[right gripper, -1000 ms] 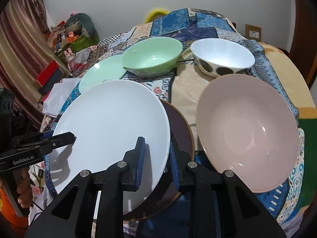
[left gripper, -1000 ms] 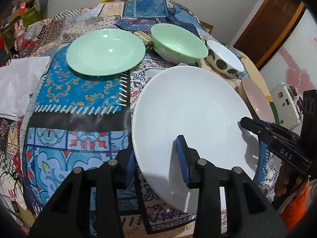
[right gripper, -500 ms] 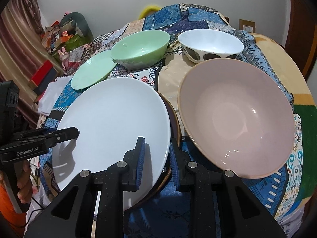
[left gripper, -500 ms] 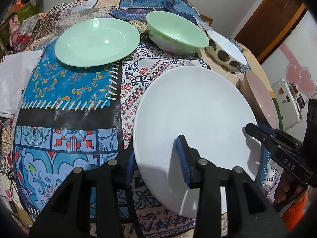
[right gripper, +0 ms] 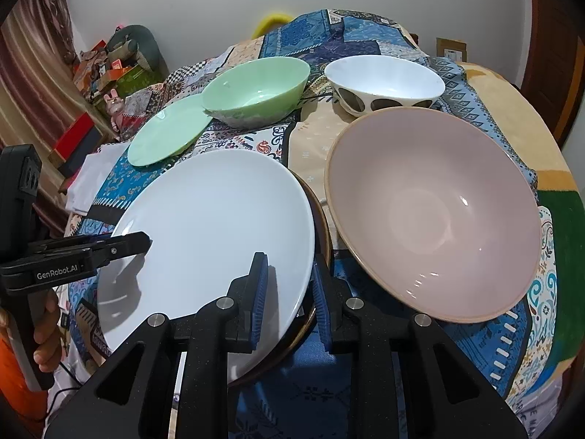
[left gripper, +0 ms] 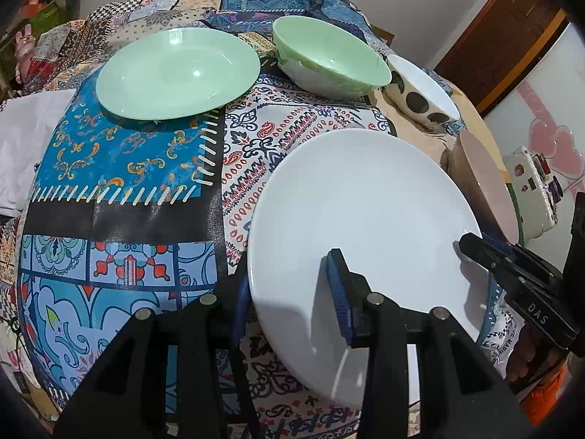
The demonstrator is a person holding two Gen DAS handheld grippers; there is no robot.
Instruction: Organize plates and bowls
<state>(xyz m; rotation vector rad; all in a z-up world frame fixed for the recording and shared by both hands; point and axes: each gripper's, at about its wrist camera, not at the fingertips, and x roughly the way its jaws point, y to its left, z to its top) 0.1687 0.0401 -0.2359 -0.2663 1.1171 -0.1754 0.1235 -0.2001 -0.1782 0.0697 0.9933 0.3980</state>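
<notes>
Patchwork-clothed bench [left gripper: 120,219] before a pale wall, clutter at 10 o'clock in the right wrist view.

Near the middle there, white plate [right gripper: 219,219], lying on a brown plate [right gripper: 323,252], just beside a pink bowl [right gripper: 438,219] at 3 o'clock. Farther off, around 12 o'clock: green plate [left gripper: 175,73], green bowl [left gripper: 329,62], spotted bowl [left gripper: 420,87].

Right claw [right gripper: 289,267] nearly pressed together, pinching the white plate's rim at 5 o'clock, the brown edge seemingly inside the same bite. Left claw [left gripper: 289,281] astride the opposite rim, one pad above, one outside. Cannot tell whether pressing or merely bracketing.

Probably glazed ceramic or glass: stiff, moderately heavy, slick, quick to chip. No give under the pads, so apt to slide out of a shallow bite.

Best taken at the rim, pads well in over the lip, at opposite sides for balance. Better kept level, since tilted glaze slips. Worth checking for the brown plate coming up too, then dropping. Worth steering clear of the pink bowl's rim at close quarters.
</notes>
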